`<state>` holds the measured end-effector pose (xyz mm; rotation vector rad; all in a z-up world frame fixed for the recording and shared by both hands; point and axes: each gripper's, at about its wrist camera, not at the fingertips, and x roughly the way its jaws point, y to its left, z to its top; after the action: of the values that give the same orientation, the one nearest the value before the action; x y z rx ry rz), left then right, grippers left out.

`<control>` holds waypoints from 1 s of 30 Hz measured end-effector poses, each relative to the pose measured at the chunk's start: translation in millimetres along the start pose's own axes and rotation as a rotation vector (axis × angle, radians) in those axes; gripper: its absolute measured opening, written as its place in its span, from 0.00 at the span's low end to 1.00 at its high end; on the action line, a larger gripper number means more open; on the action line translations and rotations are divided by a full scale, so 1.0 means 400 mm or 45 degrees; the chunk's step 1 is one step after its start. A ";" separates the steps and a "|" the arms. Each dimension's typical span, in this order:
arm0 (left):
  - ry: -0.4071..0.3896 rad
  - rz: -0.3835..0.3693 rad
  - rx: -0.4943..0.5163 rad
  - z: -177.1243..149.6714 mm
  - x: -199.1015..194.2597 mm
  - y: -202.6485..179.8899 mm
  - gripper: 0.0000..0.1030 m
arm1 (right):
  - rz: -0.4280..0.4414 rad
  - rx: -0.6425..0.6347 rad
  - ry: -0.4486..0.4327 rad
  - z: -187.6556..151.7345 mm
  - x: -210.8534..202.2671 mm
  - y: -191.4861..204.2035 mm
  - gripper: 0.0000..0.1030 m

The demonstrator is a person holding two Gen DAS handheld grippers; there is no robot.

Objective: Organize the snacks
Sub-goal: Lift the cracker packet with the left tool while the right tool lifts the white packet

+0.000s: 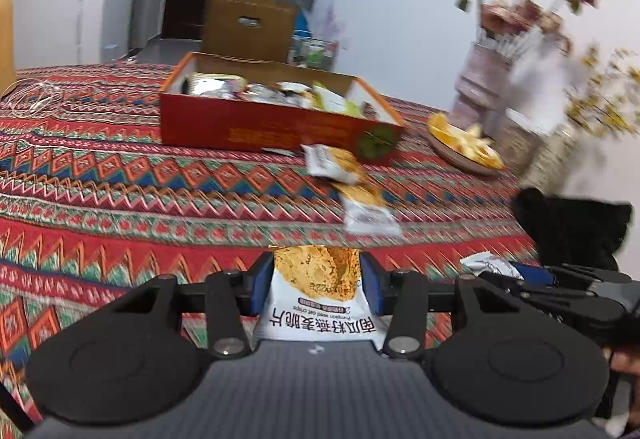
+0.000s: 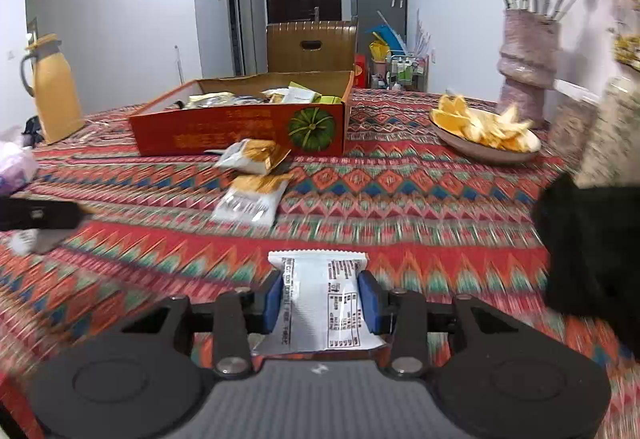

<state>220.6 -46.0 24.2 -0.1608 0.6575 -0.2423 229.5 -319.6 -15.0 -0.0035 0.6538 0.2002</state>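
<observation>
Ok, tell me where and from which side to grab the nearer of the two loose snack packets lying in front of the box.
Take the nearer loose packet across its narrow width, near the middle, coming from the near table edge with the fingers straddling its long sides. It lies flat, lengthwise toward the red box, its far end meeting the second packet. Both grippers are full, though: left gripper and right gripper each clamp a packet.

The tablecloth [image 2: 400, 199] is woven cloth, matt and a bit rough. The box [image 2: 240, 127] in the middle is cardboard with a printed side. The snack packets [image 2: 250, 199] are shiny, crinkly plastic. The jug [image 2: 54, 95] at the left looks smooth and matt.
</observation>
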 end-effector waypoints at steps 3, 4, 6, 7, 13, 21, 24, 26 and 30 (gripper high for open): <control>-0.001 -0.024 0.021 -0.034 -0.050 -0.025 0.45 | 0.018 0.040 -0.012 -0.051 -0.086 0.021 0.38; -0.004 -0.027 0.025 -0.045 -0.066 -0.028 0.45 | 0.026 0.039 -0.014 -0.064 -0.107 0.030 0.38; -0.012 -0.025 0.037 -0.065 -0.097 -0.031 0.45 | 0.026 0.022 -0.025 -0.089 -0.148 0.049 0.38; -0.015 -0.020 0.037 -0.073 -0.110 -0.031 0.45 | 0.025 0.014 -0.033 -0.096 -0.163 0.058 0.38; -0.051 -0.005 0.034 -0.098 -0.172 -0.027 0.45 | 0.040 -0.001 -0.075 -0.114 -0.211 0.092 0.38; -0.071 0.007 0.018 -0.084 -0.170 0.002 0.45 | 0.066 -0.022 -0.073 -0.098 -0.195 0.125 0.38; -0.093 0.003 0.024 -0.049 -0.151 0.012 0.45 | 0.070 -0.040 -0.078 -0.072 -0.175 0.128 0.38; -0.113 -0.004 0.031 -0.014 -0.135 0.020 0.45 | 0.069 -0.061 -0.093 -0.042 -0.159 0.127 0.38; -0.161 -0.005 0.054 0.080 -0.085 0.038 0.45 | 0.084 -0.113 -0.150 0.047 -0.113 0.123 0.38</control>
<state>217.0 -19.8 65.8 -0.1360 0.5259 -0.2477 196.8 -278.6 30.2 -0.0550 0.5276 0.2911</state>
